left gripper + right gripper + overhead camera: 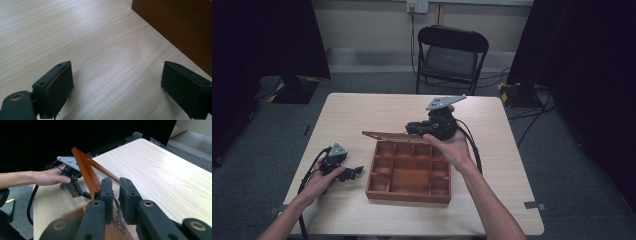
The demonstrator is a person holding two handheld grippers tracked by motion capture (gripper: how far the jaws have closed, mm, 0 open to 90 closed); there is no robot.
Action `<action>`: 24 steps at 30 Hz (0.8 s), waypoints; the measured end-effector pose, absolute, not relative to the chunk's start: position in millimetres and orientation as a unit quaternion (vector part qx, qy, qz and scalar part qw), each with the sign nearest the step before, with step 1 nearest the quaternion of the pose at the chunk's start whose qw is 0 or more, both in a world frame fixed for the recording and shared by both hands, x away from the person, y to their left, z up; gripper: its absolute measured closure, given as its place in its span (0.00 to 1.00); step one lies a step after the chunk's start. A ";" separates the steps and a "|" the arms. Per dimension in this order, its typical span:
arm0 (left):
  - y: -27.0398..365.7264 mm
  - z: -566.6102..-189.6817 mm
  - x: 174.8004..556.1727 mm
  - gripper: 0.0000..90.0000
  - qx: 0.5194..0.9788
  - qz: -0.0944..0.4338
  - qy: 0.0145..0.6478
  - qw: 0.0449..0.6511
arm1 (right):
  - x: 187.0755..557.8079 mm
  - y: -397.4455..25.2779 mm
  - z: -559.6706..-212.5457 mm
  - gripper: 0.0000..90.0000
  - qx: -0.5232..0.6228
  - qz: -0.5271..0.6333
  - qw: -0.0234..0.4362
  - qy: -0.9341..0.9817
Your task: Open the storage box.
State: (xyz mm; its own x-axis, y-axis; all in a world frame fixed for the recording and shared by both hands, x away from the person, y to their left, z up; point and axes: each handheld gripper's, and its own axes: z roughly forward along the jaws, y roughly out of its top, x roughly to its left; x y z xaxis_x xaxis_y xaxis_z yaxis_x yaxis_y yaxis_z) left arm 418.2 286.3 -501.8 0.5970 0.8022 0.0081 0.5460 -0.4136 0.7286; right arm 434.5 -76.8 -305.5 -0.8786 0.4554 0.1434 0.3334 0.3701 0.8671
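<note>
- Left gripper [354, 173] first: we see it resting low on the pale wood-grain table [352, 112] at about 9 o'clock from the box, held in the person's left hand [323, 179]. In its own view the two black jaws stand wide apart with bare tabletop between them, gripping nothing.
- Just past its right jaw in that view we catch the brown side wall of the box, close by but not touching.
- Over to the right gripper [411, 127]: it hovers at the box's far edge, about 12 o'clock, carried in the person's right hand [451, 146], grey three-cornered plate on top.
- In its own view the jaws are nearly closed, a narrow gap left between the pads. A small metal clasp or chain piece [119, 218] hangs by that gap; we cannot tell whether the pads actually pinch it.
- Brown wooden box with many small compartments [409, 192] sits at the table's centre, open.
- Its thin wooden lid [387, 135] is raised at the far side and tilted, and the right gripper's tips are right at its edge.
- Beyond the table, at 12 o'clock, a black folding chair [452, 50] stands on the grey floor.
</note>
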 end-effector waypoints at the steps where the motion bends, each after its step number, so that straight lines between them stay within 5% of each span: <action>1: 286.3 -501.9 418.2 0.11 0.821 0.182 0.410 0.354 | 434.6 -76.8 -305.5 0.91 0.239 0.508 0.060 0.825; 24: 286.0 -502.1 418.0 0.11 0.819 0.179 0.412 0.355 | 434.3 -76.7 -305.8 0.91 0.238 0.507 0.059 0.826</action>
